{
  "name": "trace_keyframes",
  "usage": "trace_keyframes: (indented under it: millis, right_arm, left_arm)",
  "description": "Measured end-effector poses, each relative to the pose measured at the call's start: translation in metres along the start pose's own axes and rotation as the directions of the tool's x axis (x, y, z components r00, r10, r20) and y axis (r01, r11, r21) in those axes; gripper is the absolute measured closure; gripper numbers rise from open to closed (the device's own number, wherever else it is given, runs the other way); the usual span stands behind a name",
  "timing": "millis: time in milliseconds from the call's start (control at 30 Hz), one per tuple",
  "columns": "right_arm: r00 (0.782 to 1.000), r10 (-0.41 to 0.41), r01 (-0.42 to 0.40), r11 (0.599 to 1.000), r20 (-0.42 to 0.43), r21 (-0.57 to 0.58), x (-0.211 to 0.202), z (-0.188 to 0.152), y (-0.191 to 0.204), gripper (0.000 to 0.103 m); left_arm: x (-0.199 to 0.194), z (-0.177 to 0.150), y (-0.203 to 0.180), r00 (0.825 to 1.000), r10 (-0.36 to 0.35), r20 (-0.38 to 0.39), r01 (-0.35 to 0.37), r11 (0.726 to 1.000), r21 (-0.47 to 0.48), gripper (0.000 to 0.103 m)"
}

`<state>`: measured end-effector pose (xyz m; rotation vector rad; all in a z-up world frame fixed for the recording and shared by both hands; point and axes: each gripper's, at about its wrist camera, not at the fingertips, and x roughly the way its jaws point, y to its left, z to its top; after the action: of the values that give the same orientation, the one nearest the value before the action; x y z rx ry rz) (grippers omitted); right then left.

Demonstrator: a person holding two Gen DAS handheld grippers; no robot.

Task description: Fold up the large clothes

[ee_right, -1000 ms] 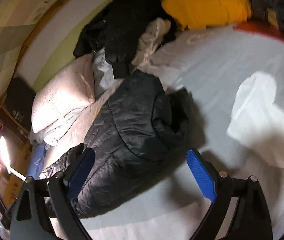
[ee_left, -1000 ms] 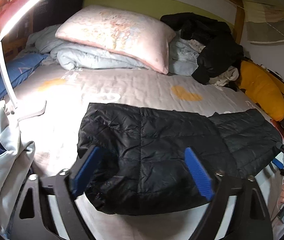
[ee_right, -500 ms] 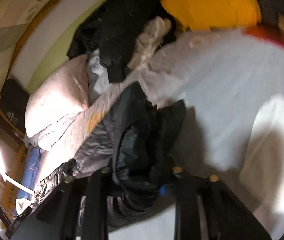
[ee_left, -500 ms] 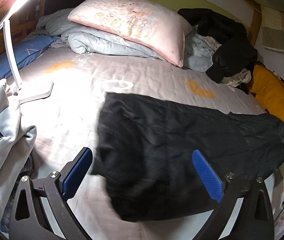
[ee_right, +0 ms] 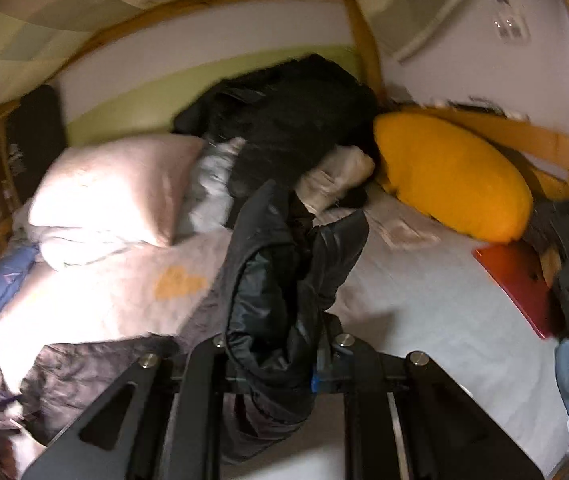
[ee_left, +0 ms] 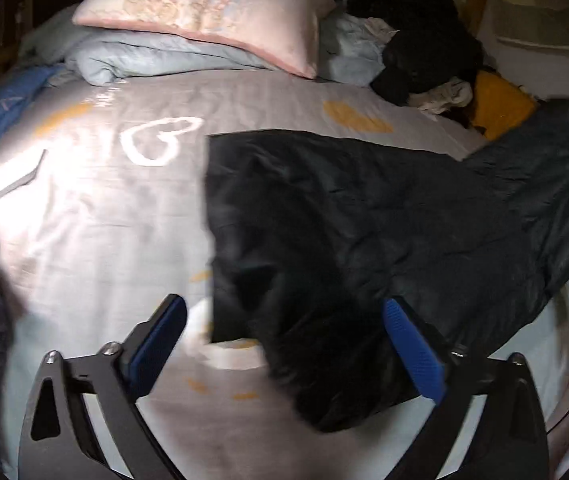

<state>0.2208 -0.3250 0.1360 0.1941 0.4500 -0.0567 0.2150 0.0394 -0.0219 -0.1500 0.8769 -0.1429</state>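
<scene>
The black puffer jacket (ee_left: 364,232) lay spread across the grey bed sheet (ee_left: 104,220), its far end lifted toward 3 o'clock in the left wrist view. The left gripper (ee_left: 288,340) hung wide open above the jacket's near hem, its blue pads (ee_left: 412,348) holding nothing. The right gripper (ee_right: 272,364) was clamped tight on a bunched fold of the jacket (ee_right: 272,280), which rose upright between its jaws. A pink pillow (ee_left: 212,12) sat at 12 o'clock on a pale folded quilt (ee_left: 144,56), a heap of dark clothes (ee_left: 404,28) at 1 o'clock, and a yellow cushion (ee_right: 452,176) at 2 o'clock beside a red book (ee_right: 520,284).
</scene>
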Motion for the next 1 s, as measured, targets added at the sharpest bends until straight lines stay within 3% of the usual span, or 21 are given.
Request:
trace_keyframes:
  millis: [67,167,267,367,433,467,533,600,633,733,833,967,1000]
  right_arm:
    - [0.998,0.056,-0.055,0.998,0.026,-0.014,-0.008,0.002,0.024,0.086]
    - [0.988,0.152,-0.15,0.987,0.026,-0.056,-0.015,-0.006,0.067,0.086]
    - [0.965,0.263,-0.263,0.957,-0.017,-0.124,-0.015,-0.026,0.112,0.086]
    - [0.944,0.324,-0.331,0.925,-0.067,-0.188,-0.007,-0.048,0.141,0.085]
    - [0.905,0.391,-0.417,0.896,-0.169,-0.154,0.009,-0.06,0.151,0.083]
    - [0.869,0.436,-0.466,0.88,-0.232,-0.093,0.022,-0.065,0.152,0.082]
    - [0.845,0.466,-0.493,0.869,-0.264,-0.043,0.032,-0.072,0.153,0.08]
    - [0.857,0.448,-0.481,0.873,-0.254,-0.085,0.033,-0.078,0.156,0.077]
    - [0.861,0.447,-0.481,0.871,-0.243,-0.099,0.031,-0.08,0.155,0.07]
    - [0.854,0.473,-0.499,0.862,-0.217,-0.084,0.022,-0.074,0.147,0.036]
    - [0.836,0.492,-0.521,0.85,-0.244,-0.073,0.013,-0.063,0.143,0.032]
    - [0.904,0.423,-0.425,0.905,-0.069,-0.014,0.001,-0.041,0.111,0.018]
    - [0.911,0.409,-0.409,0.912,-0.059,0.007,0.005,-0.038,0.103,0.018]
  left_arm:
    - [0.003,0.002,-0.002,0.998,-0.062,0.012,0.062,0.998,0.015,0.051]
    - [0.004,0.005,-0.006,0.993,-0.095,0.062,0.092,0.994,0.051,0.076]
    - [0.009,0.006,-0.009,0.992,-0.095,0.082,0.089,0.993,0.076,0.081]
    - [0.013,0.006,-0.01,0.992,-0.092,0.084,0.087,0.994,0.065,0.082]
    - [0.016,0.008,-0.01,0.992,-0.089,0.09,0.083,0.994,0.067,0.082]
    - [0.019,0.01,-0.01,0.993,-0.086,0.086,0.08,0.995,0.066,0.082]
    - [0.021,0.012,-0.007,0.992,-0.09,0.086,0.086,0.995,0.054,0.082]
    - [0.026,0.015,-0.003,0.992,-0.096,0.084,0.093,0.995,0.042,0.082]
    - [0.028,0.015,-0.001,0.992,-0.092,0.084,0.089,0.995,0.039,0.082]
    - [0.031,0.015,-0.001,0.994,-0.081,0.079,0.078,0.996,0.042,0.081]
    - [0.029,0.013,-0.003,0.995,-0.059,0.075,0.056,0.997,0.051,0.08]
    - [0.024,0.009,0.002,0.993,-0.083,0.088,0.08,0.996,0.035,0.079]
    - [0.024,0.008,0.005,0.993,-0.089,0.083,0.087,0.996,0.027,0.079]
